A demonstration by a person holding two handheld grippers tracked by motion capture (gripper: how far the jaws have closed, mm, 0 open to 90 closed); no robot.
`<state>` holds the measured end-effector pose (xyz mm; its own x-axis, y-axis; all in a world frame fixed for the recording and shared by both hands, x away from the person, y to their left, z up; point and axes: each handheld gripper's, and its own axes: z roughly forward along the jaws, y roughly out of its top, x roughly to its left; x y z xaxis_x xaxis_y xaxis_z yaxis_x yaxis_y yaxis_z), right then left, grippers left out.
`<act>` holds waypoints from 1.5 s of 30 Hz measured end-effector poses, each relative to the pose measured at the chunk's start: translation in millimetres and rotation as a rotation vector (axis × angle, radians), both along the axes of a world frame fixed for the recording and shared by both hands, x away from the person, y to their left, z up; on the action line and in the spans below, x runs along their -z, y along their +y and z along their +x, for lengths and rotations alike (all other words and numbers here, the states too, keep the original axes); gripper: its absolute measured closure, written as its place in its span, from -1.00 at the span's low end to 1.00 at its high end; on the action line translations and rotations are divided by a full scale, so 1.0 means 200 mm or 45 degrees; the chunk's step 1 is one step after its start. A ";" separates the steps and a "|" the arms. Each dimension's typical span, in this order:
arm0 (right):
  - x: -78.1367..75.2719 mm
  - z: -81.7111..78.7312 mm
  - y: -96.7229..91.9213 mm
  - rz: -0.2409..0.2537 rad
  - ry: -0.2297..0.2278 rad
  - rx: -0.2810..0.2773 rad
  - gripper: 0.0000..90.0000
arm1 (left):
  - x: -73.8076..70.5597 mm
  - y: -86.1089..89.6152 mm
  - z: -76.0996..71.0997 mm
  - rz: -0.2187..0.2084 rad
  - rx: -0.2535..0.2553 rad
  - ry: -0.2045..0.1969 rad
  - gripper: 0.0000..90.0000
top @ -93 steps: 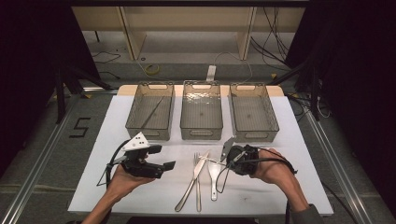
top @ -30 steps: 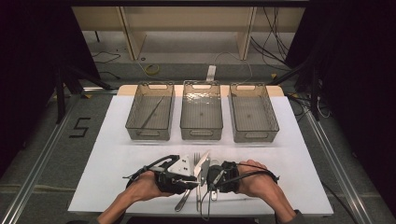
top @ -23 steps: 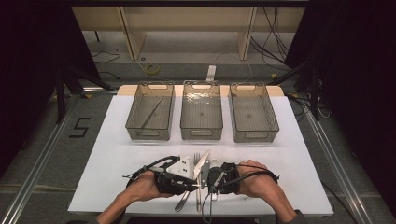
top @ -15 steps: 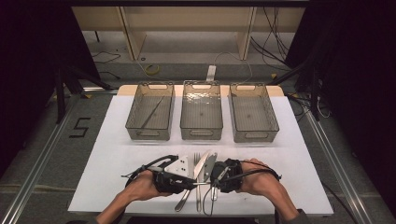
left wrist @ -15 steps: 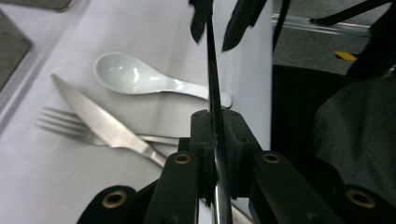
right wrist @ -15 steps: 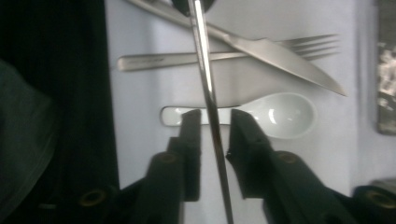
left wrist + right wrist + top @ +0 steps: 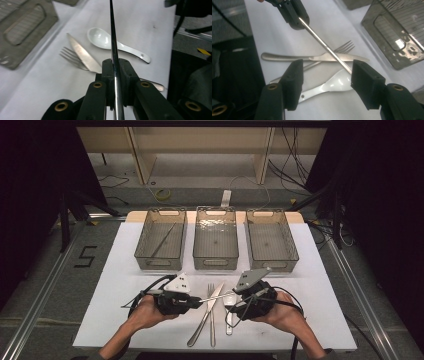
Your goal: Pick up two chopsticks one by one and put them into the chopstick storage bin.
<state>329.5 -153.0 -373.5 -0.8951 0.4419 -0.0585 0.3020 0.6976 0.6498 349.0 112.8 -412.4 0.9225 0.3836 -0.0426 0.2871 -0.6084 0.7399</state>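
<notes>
1. Left gripper point(image 7: 197, 301) is clenched on a thin metal chopstick point(image 7: 212, 297); in the left gripper view the rod point(image 7: 114, 57) runs straight up between the two closed black jaws and on out of the top of the frame.
2. Right gripper point(image 7: 325, 75) stands released: its jaws have just been opening, and the chopstick's far tip point(image 7: 347, 68) lies in the gap close to one pad, though I cannot tell for sure whether it brushes that pad.
3. Seen from above, the chopstick hangs level over the white table mat point(image 7: 125, 270), bridging the space between the two grippers, with the right gripper point(image 7: 235, 302) at its free end.
4. Beneath it lie a fork point(image 7: 211, 312), a table knife point(image 7: 206, 314) crossing the fork, and a white ceramic soup spoon point(image 7: 229, 307) just beside them; the chopstick appears to be clear of all three.
5. Room to move: the mat is bare to the left of the left hand and to the right of the right hand, and a bare strip separates the cutlery from the three clear bins.
6. Those bins sit in a row at the far edge: the left bin point(image 7: 161, 240) holds another slim rod that looks like a matching chopstick point(image 7: 163, 240), beside the middle bin point(image 7: 215, 240) and the right bin point(image 7: 271, 240).
7. Look of the chopstick: slender, straight, polished steel with a bright highlight along its length.
</notes>
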 end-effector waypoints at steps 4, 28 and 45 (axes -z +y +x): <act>0.02 0.00 -0.04 0.098 -0.032 0.089 -0.11 | -0.01 0.05 0.02 -0.039 -0.060 -0.015 0.85; 0.24 -0.03 -0.14 0.257 0.061 0.346 -0.41 | -0.09 0.31 0.15 -0.169 -0.436 -0.072 0.85; 0.27 -0.06 -0.14 0.220 0.098 0.368 -0.43 | -0.10 0.53 0.37 -0.233 -0.759 -0.098 0.85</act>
<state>317.1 -180.0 -428.0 -0.7304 0.6753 0.1022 0.5239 0.4579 0.7183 422.7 219.8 -392.1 0.5551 0.8259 -0.0985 0.4798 -0.2212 0.8490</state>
